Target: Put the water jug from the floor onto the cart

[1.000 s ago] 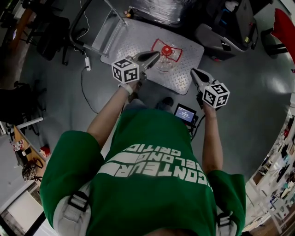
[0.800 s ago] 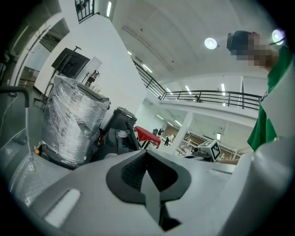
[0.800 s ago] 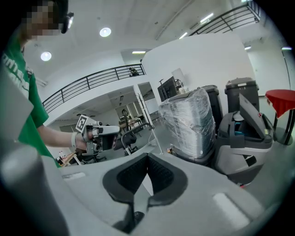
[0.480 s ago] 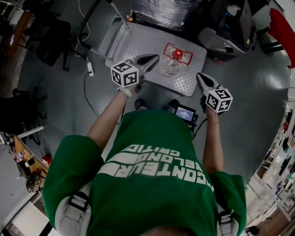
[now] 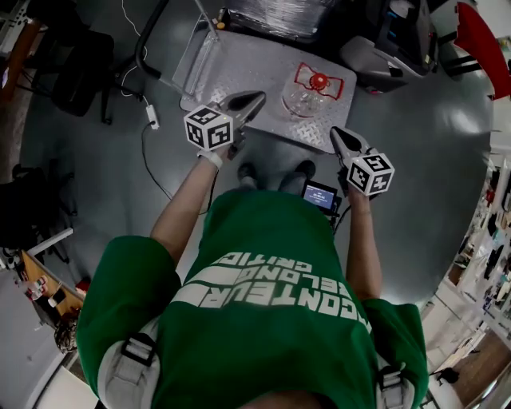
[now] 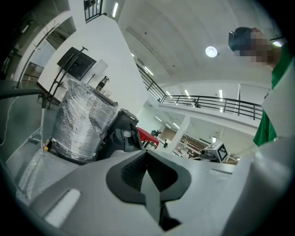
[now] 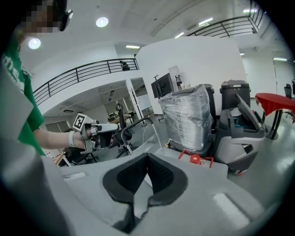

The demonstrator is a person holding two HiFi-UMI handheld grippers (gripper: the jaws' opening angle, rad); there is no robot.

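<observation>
Standing upright on the cart (image 5: 239,60), the water jug (image 5: 307,94) looks already delivered. So the left gripper (image 5: 257,98) and right gripper (image 5: 335,133) hover beside the cart's near edge, fingers (image 6: 131,173) closed on nothing.

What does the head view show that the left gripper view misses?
Only the head view shows the water jug, red-capped and standing on the cart, and a small screen at the person's waist. Only the left gripper view shows the ceiling lights and a balcony railing. Both show the plastic-wrapped bundle and the right gripper.
</observation>
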